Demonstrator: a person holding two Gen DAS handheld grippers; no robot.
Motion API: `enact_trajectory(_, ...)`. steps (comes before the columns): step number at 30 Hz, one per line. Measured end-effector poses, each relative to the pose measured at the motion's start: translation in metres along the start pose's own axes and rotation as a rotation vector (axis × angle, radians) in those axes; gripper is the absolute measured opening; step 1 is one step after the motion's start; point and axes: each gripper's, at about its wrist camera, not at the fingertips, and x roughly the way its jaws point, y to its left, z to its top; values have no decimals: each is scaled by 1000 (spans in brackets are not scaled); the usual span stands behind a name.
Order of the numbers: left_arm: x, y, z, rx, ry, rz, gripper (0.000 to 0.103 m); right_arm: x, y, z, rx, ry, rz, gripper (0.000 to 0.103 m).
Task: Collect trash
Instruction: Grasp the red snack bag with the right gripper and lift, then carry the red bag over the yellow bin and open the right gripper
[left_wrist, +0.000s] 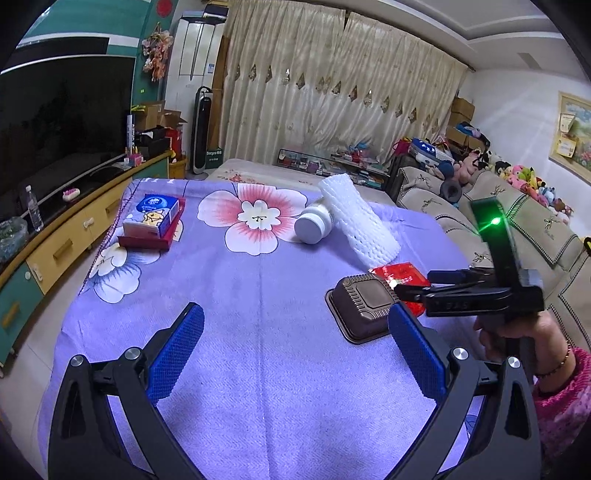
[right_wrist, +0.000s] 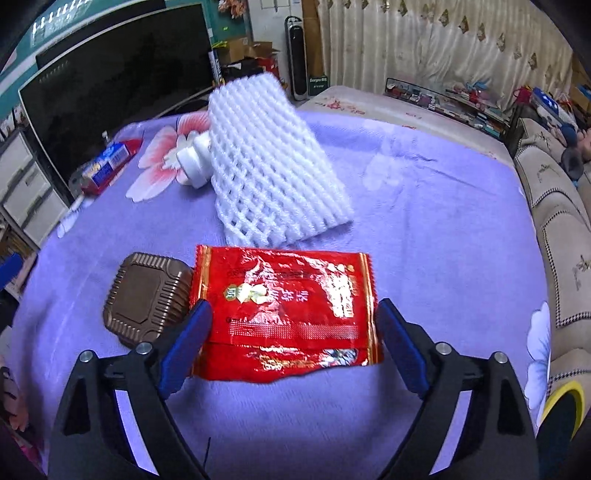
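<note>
A red foil wrapper (right_wrist: 284, 295) lies flat on the purple flowered cloth (right_wrist: 406, 221). My right gripper (right_wrist: 293, 306) stands open just above it, one blue pad at each side edge, neither pressing. To the wrapper's left an upturned brown plastic tray (right_wrist: 147, 295) touches it. Behind them a white foam net sleeve (right_wrist: 266, 166) leans on a white jar (right_wrist: 194, 158). In the left wrist view my left gripper (left_wrist: 295, 317) hangs open over bare cloth, with the tray (left_wrist: 365, 306) by its right finger. The right gripper (left_wrist: 413, 282) reaches in over the wrapper (left_wrist: 406, 273).
A tissue pack on a red box (left_wrist: 153, 218) sits at the cloth's far left. A person's hand in a pink sleeve (left_wrist: 554, 369) holds the right gripper. A beige sofa (left_wrist: 517, 229) borders the table's right side, and a television (left_wrist: 62, 122) over a cabinet its left.
</note>
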Motion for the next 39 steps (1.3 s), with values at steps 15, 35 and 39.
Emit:
enact_trajectory(15, 7, -4, -3, 20, 14, 7, 98, -3, 12, -3, -25, -33, -22, 30)
enact_trajectory(35, 9, -10, -5, 52, 22, 6, 98, -108, -5, -61, 47, -134, 77, 2)
enact_trajectory(39, 9, -13, -6, 62, 27, 7, 98, -133, -48, -90, 131, -150, 4, 2)
